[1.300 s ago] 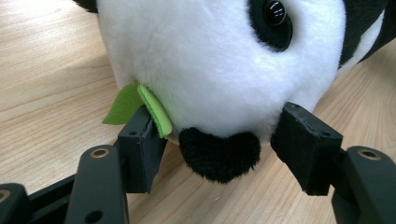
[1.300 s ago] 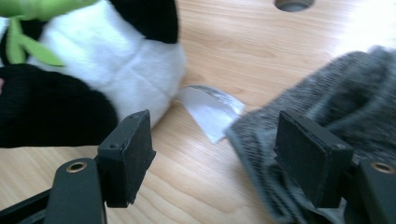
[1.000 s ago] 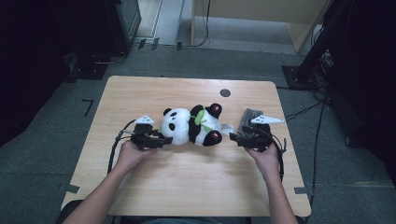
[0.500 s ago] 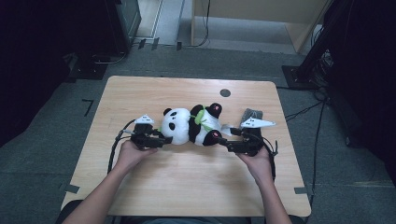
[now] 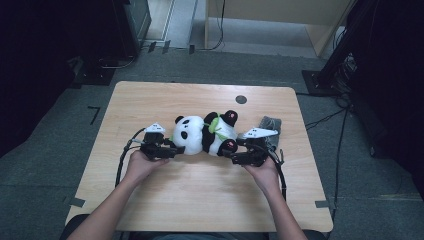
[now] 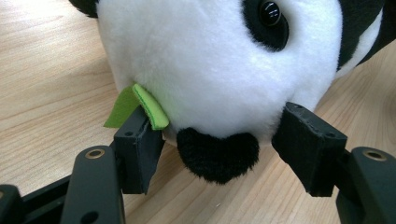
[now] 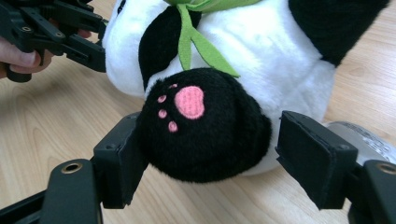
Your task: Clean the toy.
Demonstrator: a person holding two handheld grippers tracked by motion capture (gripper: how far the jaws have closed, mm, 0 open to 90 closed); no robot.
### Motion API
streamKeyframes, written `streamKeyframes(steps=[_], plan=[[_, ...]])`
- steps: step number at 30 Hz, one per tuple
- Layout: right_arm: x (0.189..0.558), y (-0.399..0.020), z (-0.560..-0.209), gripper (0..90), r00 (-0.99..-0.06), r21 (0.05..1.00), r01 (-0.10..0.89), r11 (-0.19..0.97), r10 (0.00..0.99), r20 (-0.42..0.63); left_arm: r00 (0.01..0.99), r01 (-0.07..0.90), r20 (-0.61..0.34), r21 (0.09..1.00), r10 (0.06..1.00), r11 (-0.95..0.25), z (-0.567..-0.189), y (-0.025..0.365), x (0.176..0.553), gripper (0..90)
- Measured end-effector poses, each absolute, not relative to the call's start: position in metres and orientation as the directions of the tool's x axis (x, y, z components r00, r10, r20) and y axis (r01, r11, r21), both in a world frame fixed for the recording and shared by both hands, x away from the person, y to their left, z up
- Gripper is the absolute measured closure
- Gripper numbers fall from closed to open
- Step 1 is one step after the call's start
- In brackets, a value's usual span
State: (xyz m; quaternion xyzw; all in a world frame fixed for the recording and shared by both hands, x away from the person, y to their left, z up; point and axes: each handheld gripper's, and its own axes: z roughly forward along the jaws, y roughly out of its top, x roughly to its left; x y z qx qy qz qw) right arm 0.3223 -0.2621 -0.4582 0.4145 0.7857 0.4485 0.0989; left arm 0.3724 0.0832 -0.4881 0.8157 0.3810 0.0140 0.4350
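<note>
The left gripper [image 5: 176, 149], in the person's left hand [image 5: 137, 165], has its black jaws closed on the lower face of the black-and-white plush panda [image 5: 205, 135]; in the left gripper view both pads press into the white fur on either side of the black muzzle [image 6: 217, 153], with a green felt leaf [image 6: 140, 108] caught against one pad. The right gripper [image 5: 228, 152], in the right hand [image 5: 262, 172], stands wide. The panda's black foot with its pink paw print [image 7: 189, 101] sits between the jaws: one pad touches the fur, the other stands apart. No grip is made there yet.

The panda lies on its side at the table's middle, head to the left, feet to the right.

Judgement: the step in hand is taking the foot. It should be centred between the pads before closing, clear of the green felt strips [image 7: 201, 44]. The left grip should hold steady, since plush yields and can slip.

Just right of the panda lies a grey ribbed item [image 5: 270, 126], not identifiable. The light wooden table [image 5: 200, 200] has a dark round hole [image 5: 241, 99] at its far edge. It stands on a grey floor [image 5: 380, 190], with dark equipment and cables around it.
</note>
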Motion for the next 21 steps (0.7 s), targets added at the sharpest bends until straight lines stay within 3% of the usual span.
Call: streamKeyframes(steps=[3, 10, 14, 16, 21], plan=[[0.324, -0.257, -0.461, 26.2, -0.636, 0.803, 0.538, 0.256, 0.749, 0.187, 0.709, 0.610, -0.310, 0.721, 0.634, -0.330, -0.488, 0.083, 0.373, 33.8], [0.325, -0.250, -0.465, 37.3, -0.639, 0.801, 0.530, 0.279, 0.752, 0.161, 0.707, 0.611, -0.310, 0.721, 0.636, -0.328, -0.488, 0.083, 0.372, 33.9], [0.324, -0.248, -0.461, 53.3, -0.619, 0.812, 0.504, 0.293, 0.778, 0.103, 0.708, 0.602, -0.304, 0.731, 0.637, -0.321, -0.487, 0.082, 0.372, 33.9], [0.326, -0.247, -0.454, 57.8, -0.612, 0.802, 0.518, 0.297, 0.784, 0.104, 0.714, 0.589, -0.292, 0.742, 0.636, -0.320, -0.486, 0.084, 0.372, 33.8], [0.332, -0.255, -0.433, 62.1, -0.596, 0.795, 0.569, 0.211, 0.771, 0.223, 0.742, 0.539, -0.279, 0.789, 0.610, -0.295, -0.477, 0.089, 0.369, 33.5]])
